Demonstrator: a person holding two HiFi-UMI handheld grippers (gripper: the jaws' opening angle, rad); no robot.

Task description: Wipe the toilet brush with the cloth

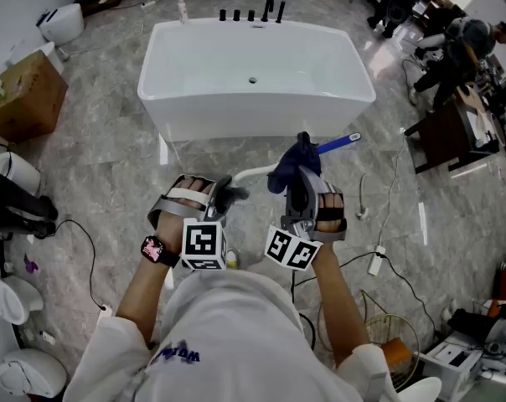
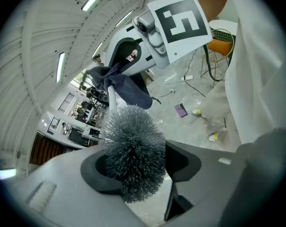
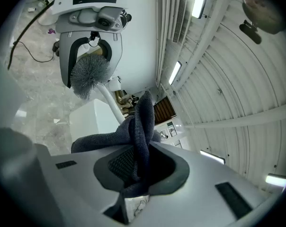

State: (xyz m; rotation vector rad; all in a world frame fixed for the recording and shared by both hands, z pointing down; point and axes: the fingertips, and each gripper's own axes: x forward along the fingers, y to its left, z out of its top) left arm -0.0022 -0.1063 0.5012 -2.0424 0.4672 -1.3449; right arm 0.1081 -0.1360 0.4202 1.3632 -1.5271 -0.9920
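The toilet brush has a grey bristle head (image 1: 233,195), a white handle (image 1: 255,172) and a blue tip (image 1: 341,142). My left gripper (image 1: 222,199) is shut on the bristle head (image 2: 133,155), which fills the gap between its jaws. The handle (image 2: 111,98) runs from there up to the dark blue cloth (image 2: 126,86). My right gripper (image 1: 299,181) is shut on that cloth (image 3: 140,136), which is bunched around the handle (image 3: 109,102) partway along. In the right gripper view the bristle head (image 3: 88,74) shows inside the left gripper (image 3: 90,56) opposite.
A white bathtub (image 1: 253,99) stands just ahead on the marble floor. A cardboard box (image 1: 23,99) and toilets (image 1: 62,22) are at the left. Cables (image 1: 387,216) and a wire basket (image 1: 391,337) lie at the right. People stand at a desk (image 1: 450,57) at the far right.
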